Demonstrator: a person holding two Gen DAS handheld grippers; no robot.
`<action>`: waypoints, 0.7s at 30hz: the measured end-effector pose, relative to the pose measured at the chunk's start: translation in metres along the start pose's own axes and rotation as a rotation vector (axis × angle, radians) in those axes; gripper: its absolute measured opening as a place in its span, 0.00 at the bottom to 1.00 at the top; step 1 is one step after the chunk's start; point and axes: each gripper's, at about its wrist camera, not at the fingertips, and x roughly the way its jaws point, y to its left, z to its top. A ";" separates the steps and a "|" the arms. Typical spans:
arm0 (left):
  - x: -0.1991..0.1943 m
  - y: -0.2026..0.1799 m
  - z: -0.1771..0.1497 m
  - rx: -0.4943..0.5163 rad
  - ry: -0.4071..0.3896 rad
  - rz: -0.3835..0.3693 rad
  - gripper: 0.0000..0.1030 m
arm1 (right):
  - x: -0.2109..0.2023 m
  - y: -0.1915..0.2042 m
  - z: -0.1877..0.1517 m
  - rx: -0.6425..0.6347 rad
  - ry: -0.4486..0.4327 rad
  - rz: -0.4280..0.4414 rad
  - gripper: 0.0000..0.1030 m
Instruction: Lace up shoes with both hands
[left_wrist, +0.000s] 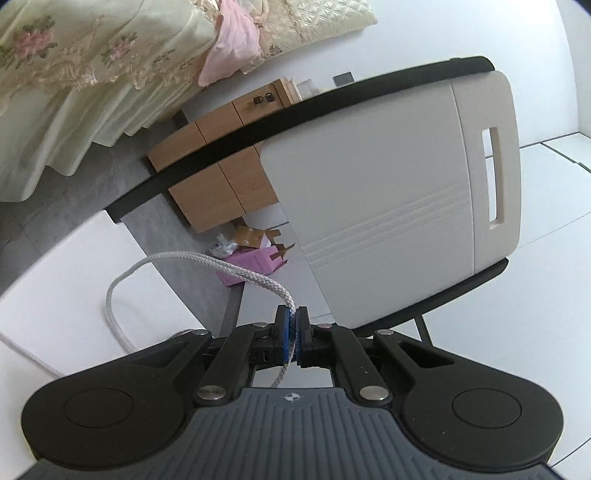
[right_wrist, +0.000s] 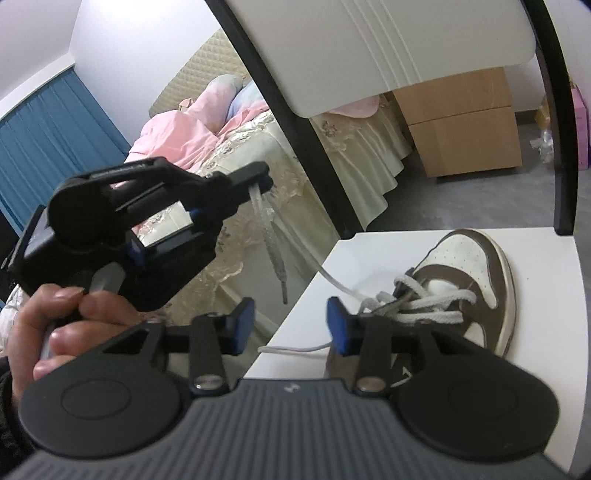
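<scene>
My left gripper has its blue pads pinched tight on the white lace, a bit back from the tip, so the free end dangles below the jaws. From the right wrist cam you can see that same gripper held up and off the table, around 10 o'clock from the shoe, with the lace running down slack from it to the eyelets. My right gripper is wide open with nothing in it, hovering just short of the shoe, which sits on the white table at about 2 o'clock in that view.

Handling-wise: the lace is a soft braided cord, totally floppy, so it'll sag and twist wherever it isn't pinched. I'd say the stiffer tip is the only bit you can poke through a hole, so grab close behind it. The shoe looks light, and I'd guess it'll slide on that smooth top if I tug hard.

No brand or writing I can read on anything; there's a small emblem on the gripper body, too tiny to make out.
</scene>
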 end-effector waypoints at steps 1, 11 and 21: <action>0.000 -0.001 -0.001 -0.001 0.005 -0.003 0.03 | 0.000 0.000 0.000 0.004 -0.006 0.008 0.38; -0.006 -0.007 -0.006 0.054 0.032 0.027 0.03 | -0.004 0.002 0.000 -0.031 -0.033 0.004 0.03; -0.009 -0.001 -0.010 0.091 0.085 0.101 0.57 | -0.016 0.012 -0.007 -0.323 -0.063 -0.249 0.03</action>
